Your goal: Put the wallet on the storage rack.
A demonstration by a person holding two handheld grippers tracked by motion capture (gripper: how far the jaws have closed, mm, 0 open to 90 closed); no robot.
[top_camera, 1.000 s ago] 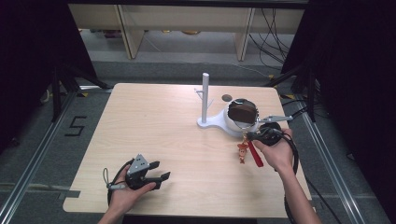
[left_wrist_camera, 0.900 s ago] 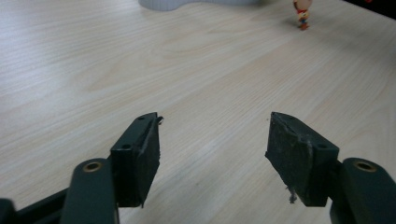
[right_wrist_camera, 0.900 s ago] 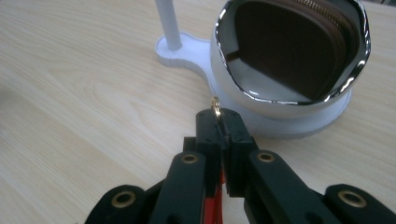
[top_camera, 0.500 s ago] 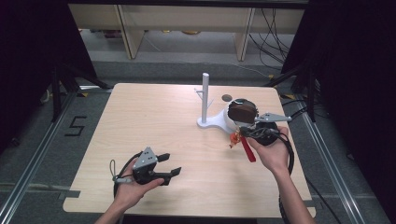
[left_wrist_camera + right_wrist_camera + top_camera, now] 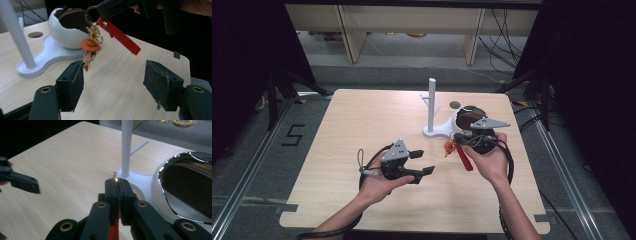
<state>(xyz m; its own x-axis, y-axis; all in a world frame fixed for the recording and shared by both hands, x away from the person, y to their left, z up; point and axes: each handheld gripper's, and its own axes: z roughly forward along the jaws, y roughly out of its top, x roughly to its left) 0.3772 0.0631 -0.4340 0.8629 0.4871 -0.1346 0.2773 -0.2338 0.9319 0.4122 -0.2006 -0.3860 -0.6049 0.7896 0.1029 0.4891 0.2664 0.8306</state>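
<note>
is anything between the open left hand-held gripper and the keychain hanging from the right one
Nothing visible. The keychain hangs off the table from the right hand-held gripper, with open space before the left hand-held gripper.

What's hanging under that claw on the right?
Under the right claw dangles a keychain: a gold ring, a small figure in an orange hat, and a red strap. The claw's jaws cover part of the ring, so how much they pinch is hidden.

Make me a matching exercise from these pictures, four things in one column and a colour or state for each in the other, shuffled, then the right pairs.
1. left gripper
2. right gripper
3. strap
4. stand pole

A. red
B. open
C. white, upright
D. shut on the keyring

Pairs: 1-B, 2-D, 3-A, 4-C
</note>
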